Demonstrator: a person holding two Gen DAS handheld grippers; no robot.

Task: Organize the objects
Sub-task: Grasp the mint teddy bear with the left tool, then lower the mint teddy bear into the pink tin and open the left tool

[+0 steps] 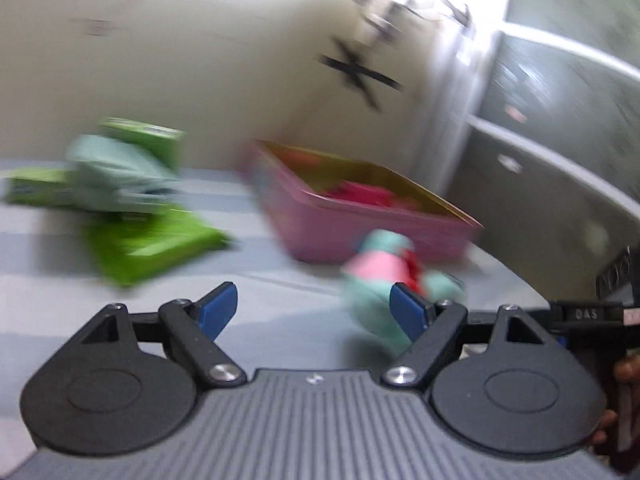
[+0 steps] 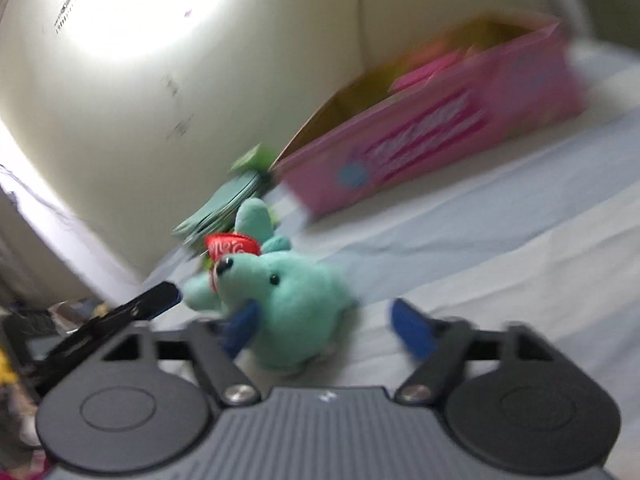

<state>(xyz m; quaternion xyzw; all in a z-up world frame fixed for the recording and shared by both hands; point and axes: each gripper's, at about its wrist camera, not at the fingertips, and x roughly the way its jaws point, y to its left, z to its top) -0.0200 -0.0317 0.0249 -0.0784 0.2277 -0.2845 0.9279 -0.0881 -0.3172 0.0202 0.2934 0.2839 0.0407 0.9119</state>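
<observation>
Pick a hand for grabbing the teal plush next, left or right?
Right, probably. The teal plush lies just ahead of the open right gripper, against one finger. The left gripper is open too, but the plush sits off to its side.

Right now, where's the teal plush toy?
On the striped sheet, in front of the pink box: the teal plush toy lies low centre-left in the right wrist view, at the open right gripper, not gripped.

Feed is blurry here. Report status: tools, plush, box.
Left tool open, empty. Right tool open, teal plush loose between its fingers on the bed. Pink box open beyond; path clear.
</observation>
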